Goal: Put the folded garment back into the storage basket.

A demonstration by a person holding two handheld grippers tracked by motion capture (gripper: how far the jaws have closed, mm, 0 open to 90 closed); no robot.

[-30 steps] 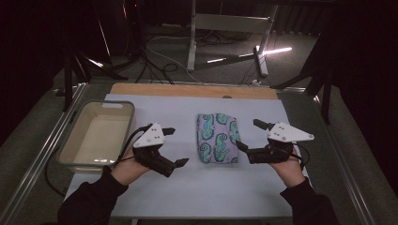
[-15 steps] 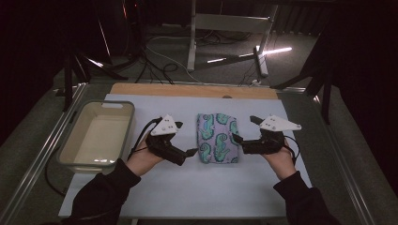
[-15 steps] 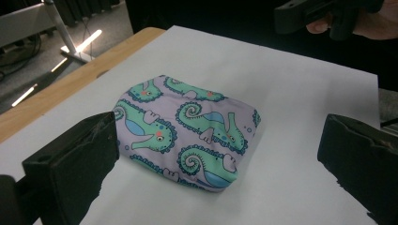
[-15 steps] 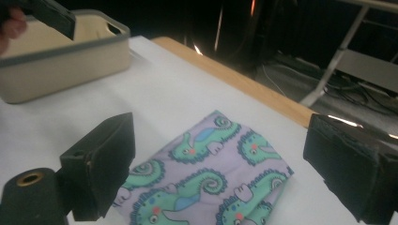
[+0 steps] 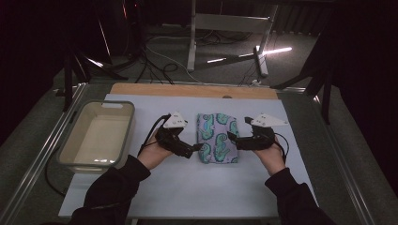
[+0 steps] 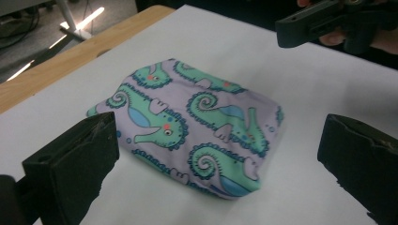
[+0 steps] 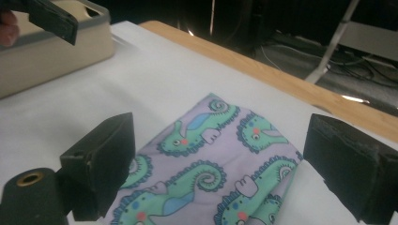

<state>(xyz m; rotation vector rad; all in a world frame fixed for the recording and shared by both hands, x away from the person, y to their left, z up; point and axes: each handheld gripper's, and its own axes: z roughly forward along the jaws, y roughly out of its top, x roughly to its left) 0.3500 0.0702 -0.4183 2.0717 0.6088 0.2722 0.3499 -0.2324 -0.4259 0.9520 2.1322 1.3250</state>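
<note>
A folded cloth point(image 5: 217, 138) printed with seahorses lies mid-table. Your left gripper point(image 5: 197, 148) and right gripper point(image 5: 231, 137) sit just beside its two sides, jaws spread wide, empty. You seem about to grasp it; next, each should close on an edge. A tub point(image 5: 70, 140) stands far left.

My left gripper point(image 5: 197, 148) and right gripper point(image 5: 231, 137) face each other, tips pointing inward, each with its jaws spread wide apart. My dark-sleeved forearms reach forward, hands gripping both.
</note>
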